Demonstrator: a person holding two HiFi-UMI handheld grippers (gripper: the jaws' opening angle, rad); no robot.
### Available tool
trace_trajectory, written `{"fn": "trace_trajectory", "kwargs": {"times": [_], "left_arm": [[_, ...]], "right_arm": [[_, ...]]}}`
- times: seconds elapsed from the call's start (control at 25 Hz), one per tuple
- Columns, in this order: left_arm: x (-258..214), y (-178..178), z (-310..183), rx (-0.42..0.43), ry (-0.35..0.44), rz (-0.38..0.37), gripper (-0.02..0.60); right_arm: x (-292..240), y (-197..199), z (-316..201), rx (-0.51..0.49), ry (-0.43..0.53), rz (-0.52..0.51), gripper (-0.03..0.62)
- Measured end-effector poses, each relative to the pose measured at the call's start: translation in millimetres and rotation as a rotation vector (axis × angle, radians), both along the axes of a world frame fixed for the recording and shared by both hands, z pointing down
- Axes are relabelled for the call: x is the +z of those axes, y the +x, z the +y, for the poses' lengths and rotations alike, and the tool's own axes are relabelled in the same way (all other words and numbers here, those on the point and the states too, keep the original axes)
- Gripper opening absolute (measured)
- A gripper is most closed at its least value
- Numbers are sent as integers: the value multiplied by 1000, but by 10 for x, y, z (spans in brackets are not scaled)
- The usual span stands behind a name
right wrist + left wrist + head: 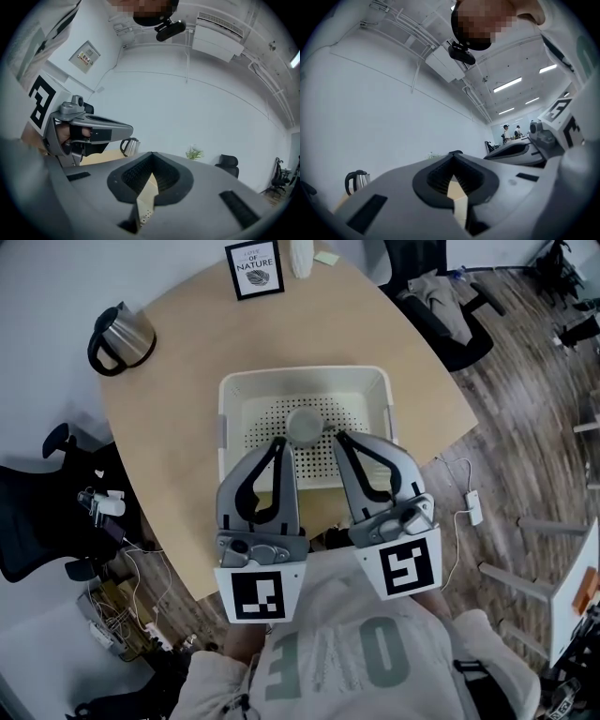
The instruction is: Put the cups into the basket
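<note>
A white perforated basket (242, 418) stands in the middle of the round wooden table. One pale round cup (306, 426) sits inside it, near its centre. My left gripper (278, 441) and right gripper (340, 435) are held side by side close to my chest. Their tips reach over the basket's near half, on either side of the cup and above it. Both are shut with nothing between the jaws. In the left gripper view the left gripper (452, 155) points up at the wall. The right gripper (152, 156) shows a sliver of basket (146, 215) through its jaw gap.
A steel kettle (122, 337) stands at the table's far left. A framed sign (255, 268), a white vase (301, 257) and a yellow note (326, 257) sit at the far edge. Black office chairs (441, 306) stand around the table, and cables lie on the floor at left.
</note>
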State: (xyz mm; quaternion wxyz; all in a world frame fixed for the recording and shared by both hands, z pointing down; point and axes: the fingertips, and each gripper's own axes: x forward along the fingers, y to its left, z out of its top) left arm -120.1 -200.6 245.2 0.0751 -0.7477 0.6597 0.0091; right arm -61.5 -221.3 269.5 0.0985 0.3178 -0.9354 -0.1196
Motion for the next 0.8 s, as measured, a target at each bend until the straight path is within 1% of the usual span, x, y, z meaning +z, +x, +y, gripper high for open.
{"fn": "trace_trajectory", "kwargs": {"times": [0.08,0.2,0.32,0.48,0.8], "left_arm": [[5,-38,11,-9,0,-12,9],[23,-91,18,-23,-4,-7,9],[44,-116,-2,-32,-9,1,9],[90,-115,-19,-31,-29,-14,9],[176,-151,-66,-23,-57,-15,9]], "right_arm": [[32,-20,30,-9,6,27,-2],[78,-32,60,-9,26,73,-2],[78,-43,66,-5,27,70,-2],[86,-52,62,0,36,78,-2],[154,-78,19,14,29,104,-2]]}}
